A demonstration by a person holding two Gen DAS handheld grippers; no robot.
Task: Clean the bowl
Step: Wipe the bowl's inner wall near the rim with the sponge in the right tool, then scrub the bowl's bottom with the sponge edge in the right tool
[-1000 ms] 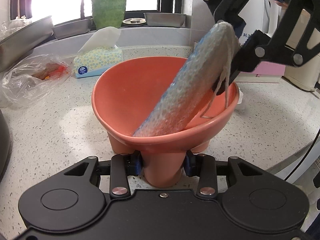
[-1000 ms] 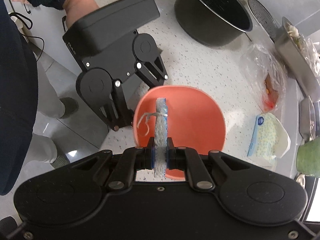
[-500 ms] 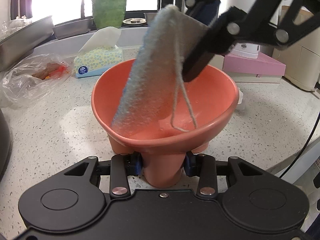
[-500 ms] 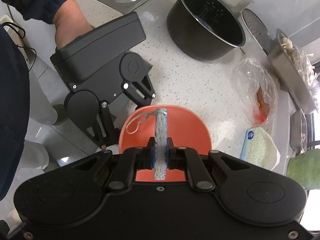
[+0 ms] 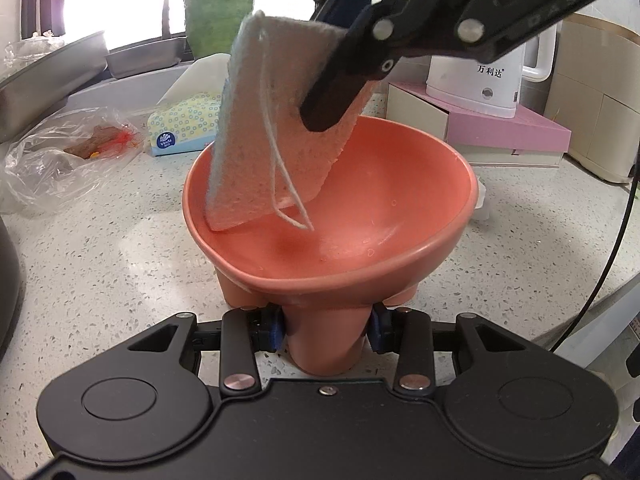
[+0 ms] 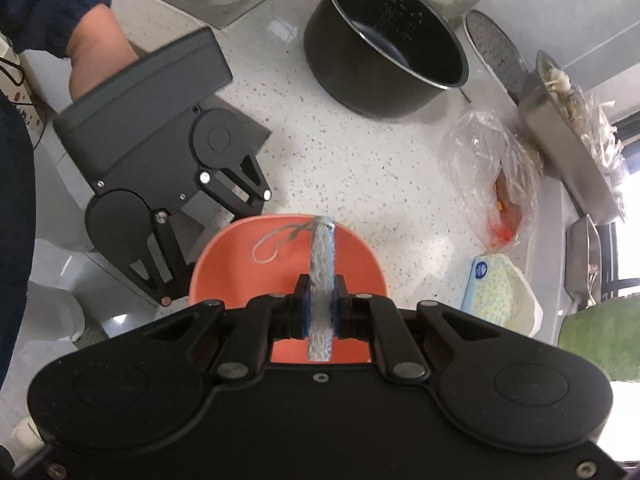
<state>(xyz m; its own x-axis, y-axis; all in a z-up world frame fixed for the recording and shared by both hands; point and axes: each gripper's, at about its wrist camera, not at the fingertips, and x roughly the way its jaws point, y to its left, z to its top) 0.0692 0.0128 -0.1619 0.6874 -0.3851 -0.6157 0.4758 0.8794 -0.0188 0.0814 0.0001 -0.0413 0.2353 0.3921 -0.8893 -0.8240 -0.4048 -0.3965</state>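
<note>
A salmon-pink bowl (image 5: 360,216) with stubby legs stands on the speckled counter. My left gripper (image 5: 326,330) is shut on its front leg. A flat sponge (image 5: 276,132) with a blue mesh face and a loose string loop hangs above the bowl's left inner wall, its lower corner near the rim. My right gripper (image 6: 320,306) is shut on the sponge (image 6: 322,256), seen edge-on above the bowl (image 6: 240,256). Seen from the left wrist, the right gripper (image 5: 344,92) comes in from the upper right.
A tissue box (image 5: 182,130) and a crumpled plastic bag (image 5: 68,156) lie behind-left of the bowl. A white kettle (image 5: 488,68) on a pink box (image 5: 516,136) stands right. A black pot (image 6: 384,36), metal trays (image 6: 568,132) and a person's hand (image 6: 100,60) show from the right wrist.
The sponge has swung from the bowl's right side across to the left wall and lifted, turning its flat face toward the left camera. The bowl and left gripper stayed put.
</note>
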